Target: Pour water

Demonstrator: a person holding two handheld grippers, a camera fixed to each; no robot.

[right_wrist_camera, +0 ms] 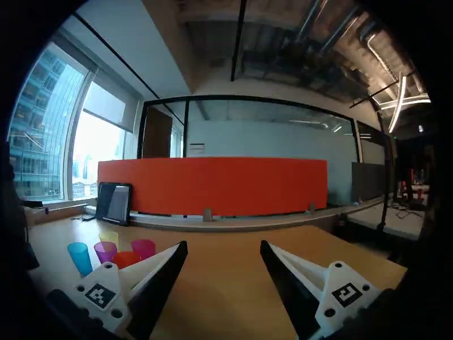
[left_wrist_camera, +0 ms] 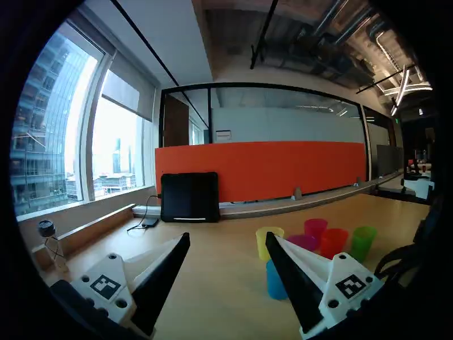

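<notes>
Left gripper: had two tapered wedge fingers, black on the inner faces, white on the outer shells
Left markings: each finger base bore a black-and-white square tag ringed by dark screw holes
Right gripper: showed the same white-and-black build, with a like tag

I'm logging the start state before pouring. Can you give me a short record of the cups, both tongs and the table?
surface: wooden table
cups: six, upright, clustered: yellow cup, blue cup, purple cup, pink cup, red cup, green cup
cup contents: cannot tell
left tongs: open, empty, short of the cups
right tongs: open, empty
background: black screen, orange partition
</notes>
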